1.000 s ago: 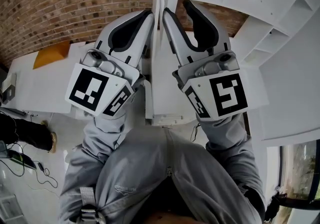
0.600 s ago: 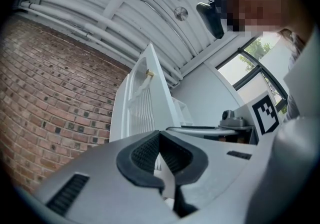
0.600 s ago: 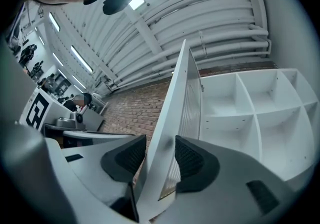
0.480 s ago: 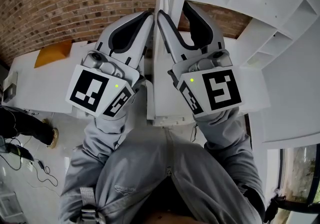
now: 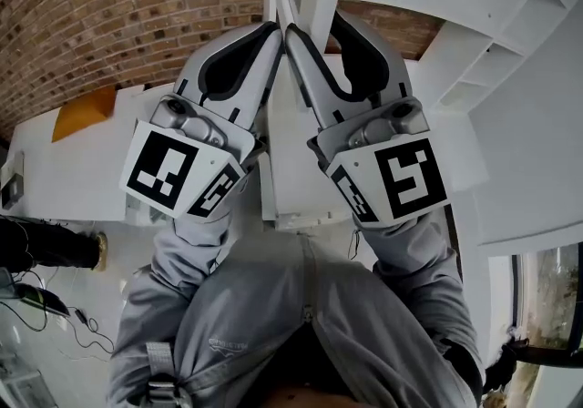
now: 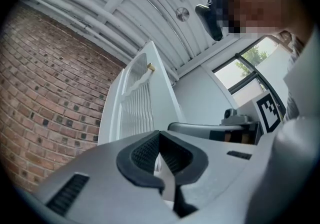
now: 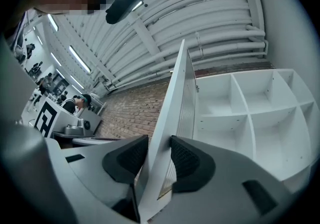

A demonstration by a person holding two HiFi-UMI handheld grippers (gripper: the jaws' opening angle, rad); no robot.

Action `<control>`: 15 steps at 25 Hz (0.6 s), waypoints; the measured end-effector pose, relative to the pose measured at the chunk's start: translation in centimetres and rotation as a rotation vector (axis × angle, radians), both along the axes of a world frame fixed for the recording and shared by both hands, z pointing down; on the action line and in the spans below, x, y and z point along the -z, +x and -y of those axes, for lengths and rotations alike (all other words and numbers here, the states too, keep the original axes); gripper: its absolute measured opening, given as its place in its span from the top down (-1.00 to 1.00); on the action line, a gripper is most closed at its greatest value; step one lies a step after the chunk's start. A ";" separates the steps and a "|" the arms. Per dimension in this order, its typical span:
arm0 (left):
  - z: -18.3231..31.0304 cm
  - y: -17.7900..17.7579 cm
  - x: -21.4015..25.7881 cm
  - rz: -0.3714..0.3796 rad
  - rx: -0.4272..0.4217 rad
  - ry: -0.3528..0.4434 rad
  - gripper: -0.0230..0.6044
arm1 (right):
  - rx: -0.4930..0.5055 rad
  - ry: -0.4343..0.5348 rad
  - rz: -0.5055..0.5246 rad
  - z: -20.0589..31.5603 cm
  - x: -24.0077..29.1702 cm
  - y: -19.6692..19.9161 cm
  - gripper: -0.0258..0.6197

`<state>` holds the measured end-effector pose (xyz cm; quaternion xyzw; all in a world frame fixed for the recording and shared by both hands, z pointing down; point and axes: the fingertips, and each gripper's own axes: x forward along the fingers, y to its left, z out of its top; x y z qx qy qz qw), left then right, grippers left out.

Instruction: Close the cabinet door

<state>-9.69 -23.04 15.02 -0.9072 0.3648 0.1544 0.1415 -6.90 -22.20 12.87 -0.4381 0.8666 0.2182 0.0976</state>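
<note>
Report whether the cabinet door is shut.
Open: the cabinet door stands edge-on, clamped in the right gripper, with the shelves exposed beside it.

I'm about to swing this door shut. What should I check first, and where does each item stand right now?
1. Right hand-held gripper grip: ok. Its jaws clamp the edge of the cabinet door, one pad on each face.
2. Left hand-held gripper: ok. Its jaws are shut on nothing, and it sits beside the door on the brick-wall side.
3. Swing path toward the shelves: ok. Nothing juts from the compartments in view.
4. Door closed: not ok. It stands well out from the cabinet.
5. Hinges and latch: cannot tell. Neither shows in any view.
</note>
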 end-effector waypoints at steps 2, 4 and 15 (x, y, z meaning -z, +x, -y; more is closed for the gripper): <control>0.2 0.7 -0.1 -0.001 -0.019 -0.003 0.91 | -0.022 0.008 -0.008 0.0 0.0 0.8 0.44; 0.5 1.6 -0.1 0.001 -0.042 -0.005 0.91 | -0.044 0.007 -0.007 0.1 0.0 1.7 0.46; 1.7 5.3 -0.3 0.001 -0.133 -0.020 0.91 | -0.081 -0.032 0.018 1.0 0.1 5.5 0.54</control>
